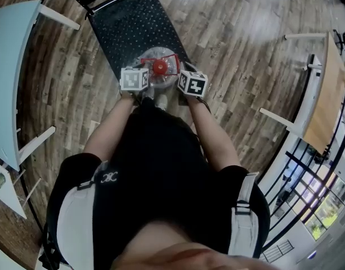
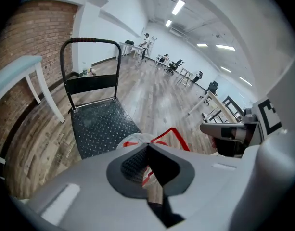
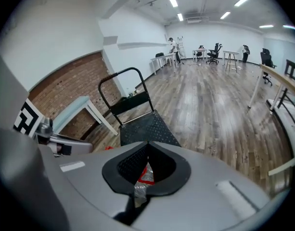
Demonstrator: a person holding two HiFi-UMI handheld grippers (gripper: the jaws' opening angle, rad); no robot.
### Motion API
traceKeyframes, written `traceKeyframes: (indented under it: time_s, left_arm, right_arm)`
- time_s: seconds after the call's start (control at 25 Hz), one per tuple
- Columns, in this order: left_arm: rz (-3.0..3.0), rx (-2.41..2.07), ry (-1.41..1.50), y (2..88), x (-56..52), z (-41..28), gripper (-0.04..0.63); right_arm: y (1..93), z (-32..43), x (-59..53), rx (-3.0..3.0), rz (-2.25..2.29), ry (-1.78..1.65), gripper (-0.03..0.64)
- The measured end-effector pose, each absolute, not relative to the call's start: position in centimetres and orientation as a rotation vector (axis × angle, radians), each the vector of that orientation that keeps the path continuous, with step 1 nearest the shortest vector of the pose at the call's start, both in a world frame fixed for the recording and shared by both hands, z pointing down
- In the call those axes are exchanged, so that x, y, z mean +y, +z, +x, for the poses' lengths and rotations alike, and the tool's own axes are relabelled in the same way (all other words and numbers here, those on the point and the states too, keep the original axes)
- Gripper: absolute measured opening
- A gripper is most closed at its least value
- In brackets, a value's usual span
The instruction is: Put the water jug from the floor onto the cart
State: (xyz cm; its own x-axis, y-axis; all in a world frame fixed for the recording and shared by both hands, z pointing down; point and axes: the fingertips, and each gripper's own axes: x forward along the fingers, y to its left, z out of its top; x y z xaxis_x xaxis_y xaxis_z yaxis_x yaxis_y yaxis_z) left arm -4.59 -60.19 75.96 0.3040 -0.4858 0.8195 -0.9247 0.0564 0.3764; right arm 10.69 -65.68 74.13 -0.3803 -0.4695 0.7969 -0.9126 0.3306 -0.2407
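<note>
The water jug point(image 1: 158, 66), clear with a red cap and red handle, hangs between my two grippers over the near edge of the black studded cart point(image 1: 133, 21). In the left gripper view the left gripper point(image 2: 147, 146) has its jaw tips together; the red handle point(image 2: 174, 134) and the jug's pale top point(image 2: 134, 139) show just beyond them. In the right gripper view the right gripper point(image 3: 148, 143) is likewise closed, with clear plastic and a red label of the jug point(image 3: 145, 175) showing in the gap behind the tips. The cart deck point(image 2: 101, 121) lies ahead of both.
A pale blue table point(image 1: 9, 55) stands left of the cart and a wooden table point(image 1: 324, 94) at the right. The cart's upright push handle point(image 2: 89, 41) is at its far end. Desks and chairs stand far down the wooden-floored room.
</note>
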Motion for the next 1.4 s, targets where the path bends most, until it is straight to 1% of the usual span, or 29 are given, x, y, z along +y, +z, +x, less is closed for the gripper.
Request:
traceKeyframes:
  time_s: [0.24, 0.4, 0.52, 0.8, 1.08, 1.4]
  left_arm:
    - [1.716, -1.444, 0.580, 70.6, -63.5, -4.1, 0.000]
    - [1.796, -1.488, 0.526, 66.6, -65.7, -3.2, 0.001]
    - [1.860, -1.512, 0.499, 64.0, -66.9, -2.6, 0.001]
    - [1.902, -1.534, 0.498, 61.0, -68.1, -2.8, 0.000]
    - [1.915, -1.583, 0.432, 58.3, -69.2, -2.8, 0.000]
    - [1.923, -1.589, 0.433, 57.8, -68.9, -2.6, 0.000]
  right_arm:
    - [66.9, 8.1, -67.1, -2.225, 1.226, 0.856, 0.014]
    - [63.3, 7.7, -68.3, -2.330, 1.248, 0.842, 0.014]
    - [62.4, 8.1, -69.2, -2.338, 1.302, 0.888, 0.014]
    - [59.5, 8.6, -70.6, -2.359, 1.379, 0.813, 0.014]
    - [56.1, 10.4, -71.8, -2.394, 1.450, 0.805, 0.012]
    - [56.0, 10.6, -71.5, -2.384, 1.443, 0.769, 0.012]
